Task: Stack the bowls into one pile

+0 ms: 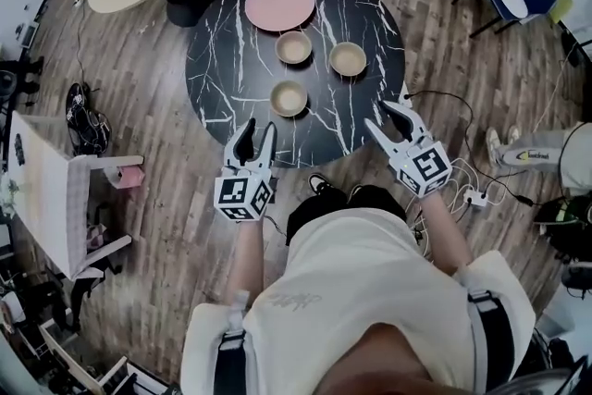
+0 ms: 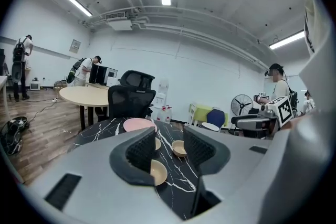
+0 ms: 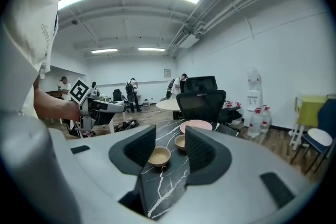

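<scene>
Pose: held L gripper (image 1: 259, 127) and R gripper (image 1: 377, 113) out front at near edge of round table (image 1: 222, 60), tips aimed toward its centre, marker cubes toward body. Had L jaws apart, nothing btwn them; had R jaws apart too, likewise empty. Counted 3 bowls on table, all empty, none stacked & none touching: near bowl (image 1: 289, 98) btwn table centre & near edge, centre bowl (image 1: 294, 47) approx. mid-table, right bowl (image 1: 348, 58) toward table's right side. Spotted pink plate (image 1: 279, 3) at table's far edge, also empty. Noted bowls as tan, smooth, round, shallow; tabletop as black w/ white marble veins; ribbed dark pads (image 2: 140, 150) on grey jaws; wood-plank floor (image 1: 166, 125) around table.
</scene>
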